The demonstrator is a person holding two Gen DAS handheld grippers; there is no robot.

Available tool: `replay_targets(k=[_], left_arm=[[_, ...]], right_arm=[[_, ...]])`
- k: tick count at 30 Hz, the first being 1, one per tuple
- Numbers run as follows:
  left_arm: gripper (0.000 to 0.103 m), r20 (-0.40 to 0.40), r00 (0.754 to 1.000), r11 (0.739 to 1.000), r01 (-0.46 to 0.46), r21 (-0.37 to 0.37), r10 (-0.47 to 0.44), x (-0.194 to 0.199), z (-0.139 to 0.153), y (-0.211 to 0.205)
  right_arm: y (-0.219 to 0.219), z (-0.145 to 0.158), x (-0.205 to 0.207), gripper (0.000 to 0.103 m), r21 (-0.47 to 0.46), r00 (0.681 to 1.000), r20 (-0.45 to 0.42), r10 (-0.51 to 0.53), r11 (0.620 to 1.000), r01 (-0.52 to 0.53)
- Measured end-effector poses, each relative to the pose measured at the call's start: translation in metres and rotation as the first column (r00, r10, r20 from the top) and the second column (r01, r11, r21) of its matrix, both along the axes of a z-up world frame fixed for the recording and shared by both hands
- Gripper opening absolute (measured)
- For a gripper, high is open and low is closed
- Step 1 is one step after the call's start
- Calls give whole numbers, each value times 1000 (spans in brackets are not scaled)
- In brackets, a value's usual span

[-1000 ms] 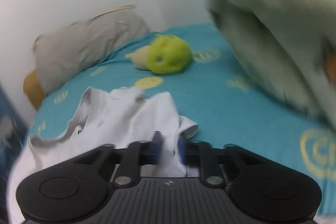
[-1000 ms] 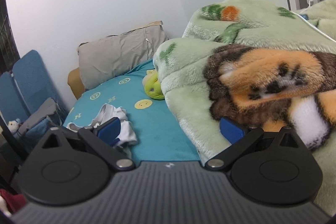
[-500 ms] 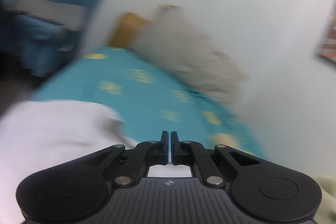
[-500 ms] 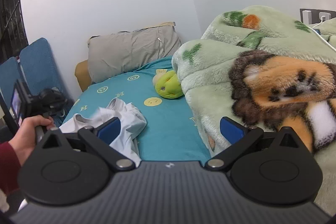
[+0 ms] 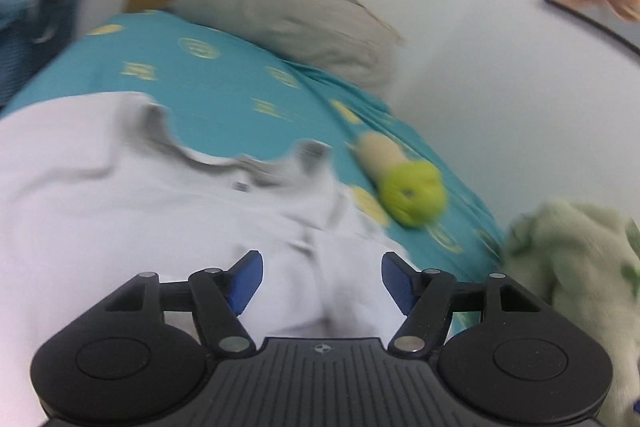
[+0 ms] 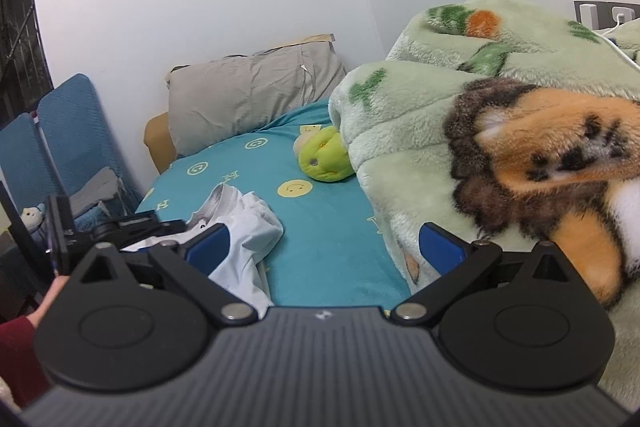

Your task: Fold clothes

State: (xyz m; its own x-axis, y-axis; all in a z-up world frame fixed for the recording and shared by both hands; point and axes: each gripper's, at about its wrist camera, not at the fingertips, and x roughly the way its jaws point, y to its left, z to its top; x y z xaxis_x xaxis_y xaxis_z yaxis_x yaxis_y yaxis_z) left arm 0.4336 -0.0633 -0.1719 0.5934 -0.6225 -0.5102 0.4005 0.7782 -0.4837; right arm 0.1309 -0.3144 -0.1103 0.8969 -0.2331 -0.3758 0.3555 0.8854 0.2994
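White garment (image 5: 168,211) lies crumpled on the teal bed sheet (image 5: 224,83), near the green plush toy (image 5: 412,193). Half a second ago the left tongs (image 5: 322,277) were pressed together; now they are spread wide over the cloth, gripping nothing (view blurred). Right tongs (image 6: 324,247) remain spread, empty, beside the fleece blanket (image 6: 404,115).

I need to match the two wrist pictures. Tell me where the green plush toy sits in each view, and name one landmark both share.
Left wrist view: the green plush toy lies right of centre on the teal sheet, beyond the white garment.
Right wrist view: the toy lies at centre, against the edge of the green fleece blanket.
Shared landmark: the grey pillow at the wall.
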Motion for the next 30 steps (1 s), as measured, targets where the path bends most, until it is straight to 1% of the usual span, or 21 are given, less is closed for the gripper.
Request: replay_targets(k=[2,4,5,6,7,9,11,12,14,16,18,20,21,23,24,25,26,27,28,30], left_arm=[[73,-12,1000,1000,27,8,-27,2,-6,-15],[72,-28,999,998,28,60,-27,4,-15,-28],[70,-41,999,996,28,88,-25,4,-19,-33],[65,-56,998,993,31,112,-25,4,-22,-37],[59,-61,998,991,35,125,-28,3,-24,-39],[27,-48,998,989,42,141,-35,-1,-26,-42],[8,-21,999,987,39,154,-36,-6,-21,-41],[7,-15,999,990,32,136,-31,-6,-17,-38],[7,-6,1000,997,7,71,-6,-5,-3,-27],[6,5,999,999,-47,10,47,0,12,-13],[6,22,994,994,-108,2,107,9,27,-5],[6,40,982,982,-185,25,184,21,36,0],[6,48,972,971,-233,52,230,28,37,0],[6,52,947,937,-321,137,317,41,28,-1],[6,56,932,914,-362,182,358,47,23,-1],[7,47,921,894,-388,223,388,52,14,-1],[7,20,916,887,-392,244,400,55,5,1],[9,-13,914,886,-388,252,404,57,-5,5],[12,-30,914,889,-385,250,404,55,-10,8],[34,-42,916,896,-379,232,399,46,-15,15]], right_arm=[[0,0,0,103,0,1000,0,0,1000,0],[-1,0,0,103,2,1000,0,-1,1000,1],[-1,-1,0,103,5,1000,-1,-2,1000,2],[-2,-1,1,103,7,1000,-2,-2,1000,2],[-2,-1,1,103,7,1000,-3,-1,1000,1],[-2,-2,2,103,8,1000,-4,1,1000,-1],[-1,-2,2,103,8,1000,-3,3,1000,-3],[-1,-1,2,103,9,1000,-1,5,1000,-5],[-1,-1,0,103,11,1000,2,5,1000,-5],[-1,-1,-1,103,10,1000,4,4,1000,-4],[-1,0,-2,103,14,1000,6,3,1000,-3],[0,0,-2,103,12,1000,6,4,1000,-4],[0,0,-2,103,10,1000,5,6,1000,-6],[2,0,-1,103,4,1000,3,10,1000,-10],[2,-1,0,103,1,1000,0,11,1000,-11],[2,-1,0,103,1,1000,-1,13,1000,-13],[1,-1,1,103,0,1000,-2,15,1000,-15],[1,-2,1,103,0,1000,-2,18,1000,-18],[1,-2,2,103,-1,1000,1,25,1000,-25],[1,-3,3,103,-1,999,4,39,999,-39]])
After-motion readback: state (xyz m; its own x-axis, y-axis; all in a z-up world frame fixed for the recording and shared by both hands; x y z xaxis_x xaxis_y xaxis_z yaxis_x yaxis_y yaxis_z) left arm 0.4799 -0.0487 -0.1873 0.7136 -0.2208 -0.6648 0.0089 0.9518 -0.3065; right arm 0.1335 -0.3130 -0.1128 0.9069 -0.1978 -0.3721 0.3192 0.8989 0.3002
